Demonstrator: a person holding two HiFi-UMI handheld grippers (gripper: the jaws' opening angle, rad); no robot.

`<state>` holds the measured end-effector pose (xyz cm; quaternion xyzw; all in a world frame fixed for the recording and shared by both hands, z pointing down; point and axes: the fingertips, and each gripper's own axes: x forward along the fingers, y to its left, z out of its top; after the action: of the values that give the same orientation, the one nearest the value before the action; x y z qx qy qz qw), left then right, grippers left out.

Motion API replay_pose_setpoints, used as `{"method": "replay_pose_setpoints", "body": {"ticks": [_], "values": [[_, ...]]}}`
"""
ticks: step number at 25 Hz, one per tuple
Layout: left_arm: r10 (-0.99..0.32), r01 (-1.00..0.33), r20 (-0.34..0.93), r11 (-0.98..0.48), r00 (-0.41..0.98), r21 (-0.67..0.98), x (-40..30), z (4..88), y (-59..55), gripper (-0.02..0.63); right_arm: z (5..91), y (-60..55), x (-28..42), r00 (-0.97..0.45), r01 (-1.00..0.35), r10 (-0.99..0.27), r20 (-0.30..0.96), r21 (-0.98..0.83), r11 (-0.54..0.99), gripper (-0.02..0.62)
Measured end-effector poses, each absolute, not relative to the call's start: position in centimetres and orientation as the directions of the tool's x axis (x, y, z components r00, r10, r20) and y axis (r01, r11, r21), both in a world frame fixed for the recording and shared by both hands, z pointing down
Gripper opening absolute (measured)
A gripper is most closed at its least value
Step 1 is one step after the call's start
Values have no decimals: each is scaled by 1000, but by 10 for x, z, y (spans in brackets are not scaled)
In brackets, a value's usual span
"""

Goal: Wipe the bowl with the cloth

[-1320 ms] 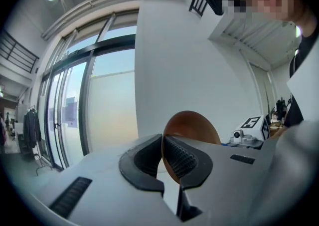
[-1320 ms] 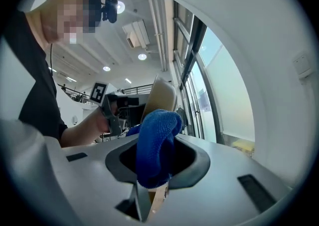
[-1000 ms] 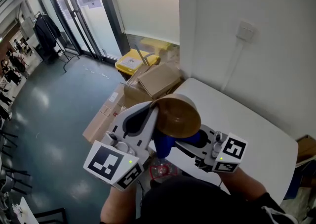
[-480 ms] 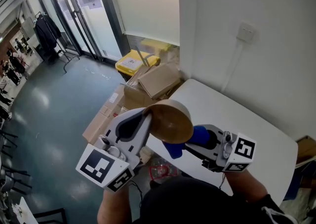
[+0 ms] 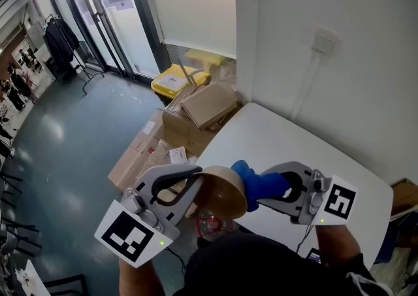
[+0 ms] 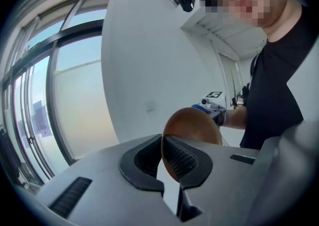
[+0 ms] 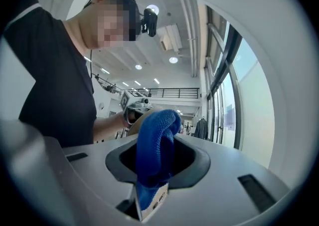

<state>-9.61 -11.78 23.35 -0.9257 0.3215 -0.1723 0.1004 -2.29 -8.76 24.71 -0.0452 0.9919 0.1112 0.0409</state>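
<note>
Beside brown bowl point(image 5: 221, 191), blue cloth point(image 5: 260, 182)

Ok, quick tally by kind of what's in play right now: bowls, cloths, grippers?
Bowl: 1, the brown bowl, its rim clamped in the left gripper
Cloth: 1, the blue cloth, pinched in the right gripper
Grippers: 2, left and right
Total: 4

One bowl point(image 5: 225, 193) and one cloth point(image 5: 251, 180) here. Two grippers, a left gripper point(image 5: 198, 176) and a right gripper point(image 5: 277, 187). One table point(image 5: 294, 144).
</note>
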Motion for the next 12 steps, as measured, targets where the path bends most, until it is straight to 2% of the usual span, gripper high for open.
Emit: {"method": "replay_pose_setpoints", "body": {"ticks": [6,12], "values": [[-556,-421,445,-828,702,-371,-89,259,-99,20,247,-73,-29,-1000,-16,-12,-14,291,957,77],[-489,-254,551,-857,676,-448,-66,284,-83,21,246,-67,-38,-998,59,62,-5,282,958,77]]}}
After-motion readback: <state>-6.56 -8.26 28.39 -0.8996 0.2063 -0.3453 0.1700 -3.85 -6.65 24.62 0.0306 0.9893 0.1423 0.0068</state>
